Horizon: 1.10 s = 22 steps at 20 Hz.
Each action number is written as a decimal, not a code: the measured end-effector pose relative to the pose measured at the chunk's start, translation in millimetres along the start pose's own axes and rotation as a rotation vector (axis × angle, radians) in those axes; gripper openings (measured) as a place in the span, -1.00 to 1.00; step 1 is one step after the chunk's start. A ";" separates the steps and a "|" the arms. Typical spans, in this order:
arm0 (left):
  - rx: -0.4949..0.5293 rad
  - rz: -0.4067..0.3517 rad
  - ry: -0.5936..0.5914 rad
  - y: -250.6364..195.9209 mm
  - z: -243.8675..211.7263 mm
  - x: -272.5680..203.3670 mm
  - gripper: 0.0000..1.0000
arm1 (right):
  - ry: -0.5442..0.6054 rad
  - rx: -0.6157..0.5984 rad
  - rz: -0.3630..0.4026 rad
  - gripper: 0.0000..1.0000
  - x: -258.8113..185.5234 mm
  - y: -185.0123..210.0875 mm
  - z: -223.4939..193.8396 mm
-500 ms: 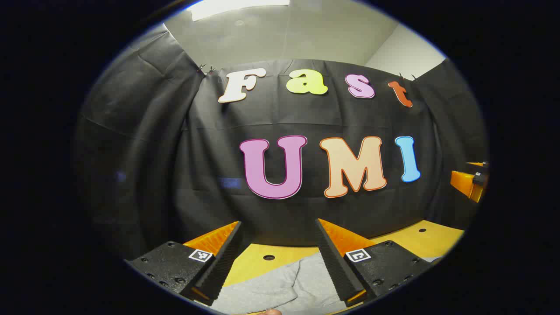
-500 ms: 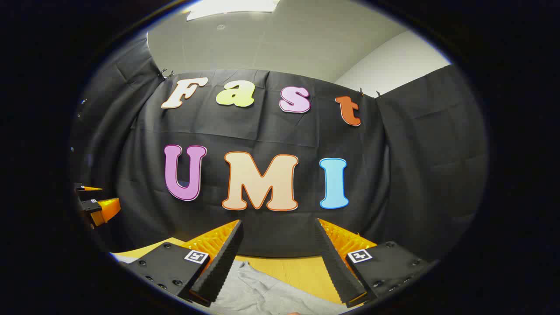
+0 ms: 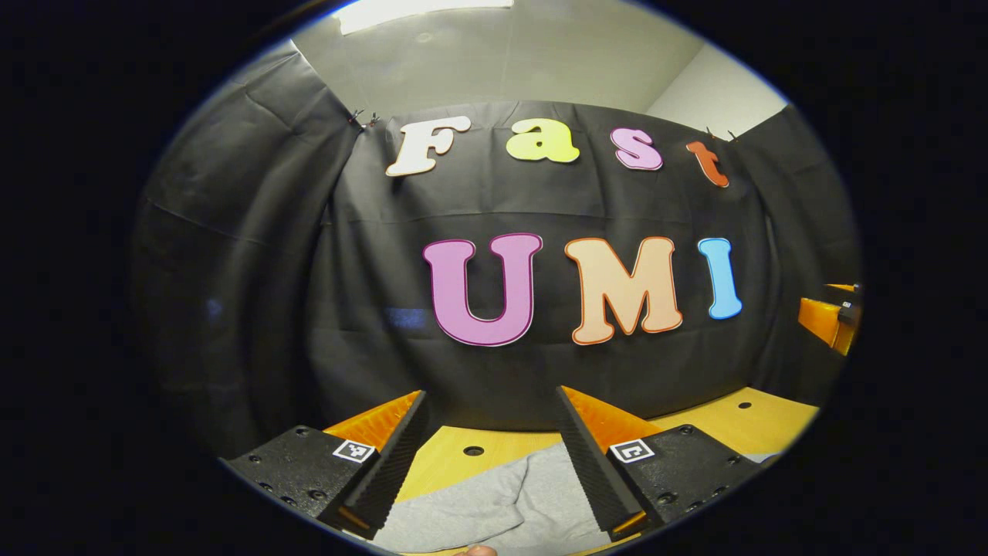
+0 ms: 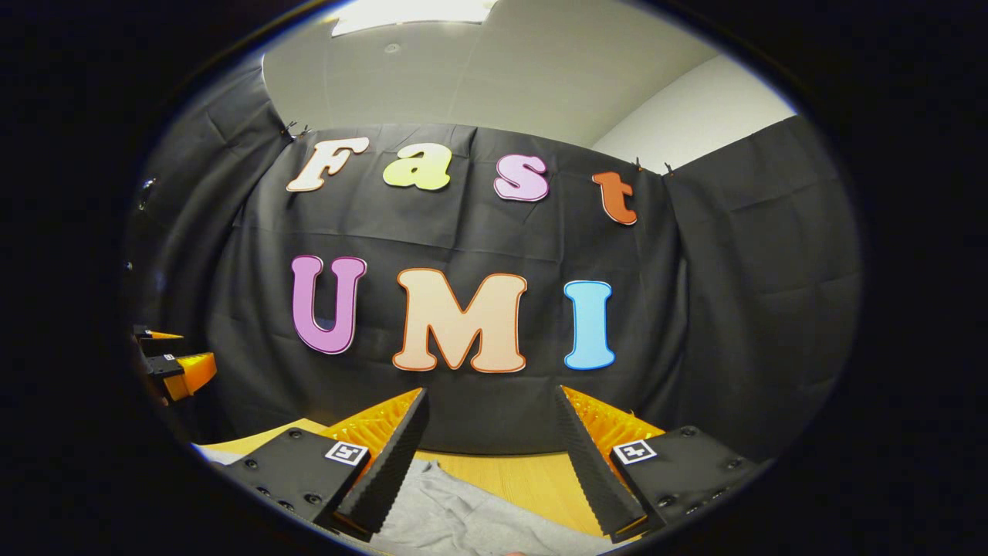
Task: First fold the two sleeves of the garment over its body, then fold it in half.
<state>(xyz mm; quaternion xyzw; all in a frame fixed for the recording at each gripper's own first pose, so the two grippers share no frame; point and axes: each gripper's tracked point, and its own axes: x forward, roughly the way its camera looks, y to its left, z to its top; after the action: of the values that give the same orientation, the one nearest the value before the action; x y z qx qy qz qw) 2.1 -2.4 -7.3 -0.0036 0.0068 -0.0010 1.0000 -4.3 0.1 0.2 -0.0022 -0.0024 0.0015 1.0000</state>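
The left claw [image 3: 490, 444] stood wide, holding nothing, above the yellow counter [image 3: 451, 462]. The grey garment [image 3: 494, 510] lay crumpled on the counter near its fingers. To the right, the right claw [image 4: 488, 444] was likewise wide and empty, with the garment's cloth on the counter beneath it, near the black wall.

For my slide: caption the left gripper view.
Open left gripper poised above a grey garment on the yellow table.
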 end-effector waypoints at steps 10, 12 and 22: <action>0.002 -0.008 0.007 -1.7 -3.2 5.8 0.89 | 0.011 0.005 -0.002 0.98 4.2 -1.3 -5.9; 0.006 -0.012 0.010 -2.4 -4.6 6.5 0.89 | 0.017 0.007 0.000 0.98 4.2 -1.2 -10.0; 0.009 -0.063 0.014 -23.0 -8.4 13.5 0.86 | 0.048 -0.060 -0.103 0.98 3.4 -76.2 -30.3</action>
<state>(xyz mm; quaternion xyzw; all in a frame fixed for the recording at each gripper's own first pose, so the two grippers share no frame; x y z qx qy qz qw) 15.4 -25.5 -15.7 0.0005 0.0137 -0.0324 0.9994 -0.5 -76.2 -29.7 -0.0322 0.0213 -0.0501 0.9980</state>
